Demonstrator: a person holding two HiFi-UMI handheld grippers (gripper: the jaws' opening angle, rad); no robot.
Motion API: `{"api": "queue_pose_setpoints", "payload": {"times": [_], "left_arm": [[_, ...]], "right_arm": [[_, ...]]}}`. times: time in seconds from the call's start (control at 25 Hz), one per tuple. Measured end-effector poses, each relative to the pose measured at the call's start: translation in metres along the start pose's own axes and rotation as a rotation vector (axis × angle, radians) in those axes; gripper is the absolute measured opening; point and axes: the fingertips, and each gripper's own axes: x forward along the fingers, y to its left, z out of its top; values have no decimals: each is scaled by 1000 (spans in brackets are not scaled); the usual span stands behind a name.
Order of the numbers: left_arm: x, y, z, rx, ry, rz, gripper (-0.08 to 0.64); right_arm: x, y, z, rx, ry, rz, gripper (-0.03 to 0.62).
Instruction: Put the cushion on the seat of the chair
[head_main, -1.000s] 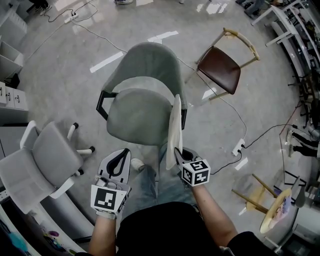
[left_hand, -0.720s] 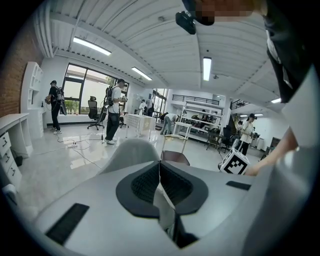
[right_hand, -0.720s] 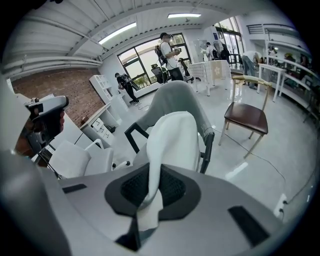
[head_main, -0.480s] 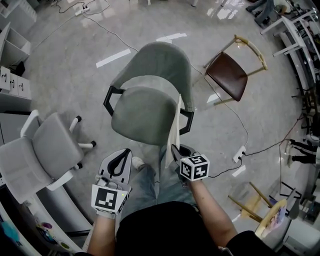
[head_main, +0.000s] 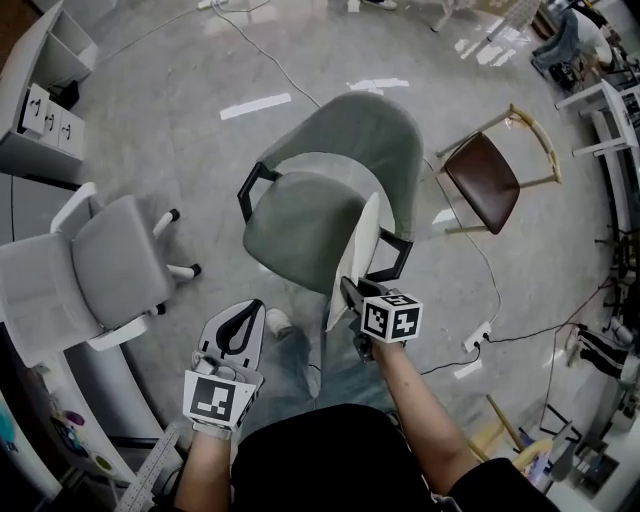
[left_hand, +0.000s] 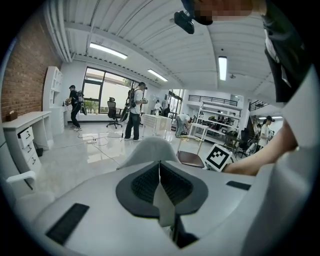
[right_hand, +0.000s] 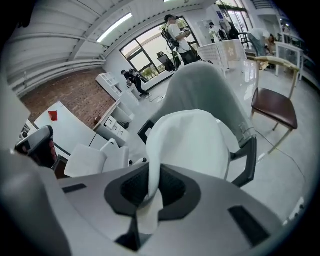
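Note:
A grey-green armchair (head_main: 300, 235) with black armrests stands in front of me in the head view. A pale, flat cushion (head_main: 355, 258) hangs on edge over the seat's right side, by the right armrest. My right gripper (head_main: 348, 292) is shut on the cushion's lower edge. In the right gripper view the cushion (right_hand: 192, 142) rises from the shut jaws of the right gripper (right_hand: 150, 192) and hides most of the seat, with the chair back (right_hand: 200, 85) behind it. My left gripper (head_main: 240, 312) is shut and empty, below and left of the seat; the left gripper (left_hand: 159, 172) points at the chair back.
A light grey office chair (head_main: 110, 270) stands at the left, a wooden chair with a brown seat (head_main: 490, 180) at the right. Cables and a power strip (head_main: 478, 338) lie on the floor at the right. A white cabinet (head_main: 45, 110) is at far left. People stand far off.
My right gripper has carried the cushion forward towards the chair, so it now stands over the seat's right side. The left gripper keeps its place in the view, still shut.

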Motion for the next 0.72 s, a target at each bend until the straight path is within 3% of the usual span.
{"api": "queue_pose_setpoints", "payload": {"times": [0.28,0.72], "left_arm": [[-13,5,-12,-50,10,96,14],[-22,19,-24,-104,17,219,14]], "right_arm": [[35,10,18,23,66,91,38],[98,20,29,19,169,162,38]]}}
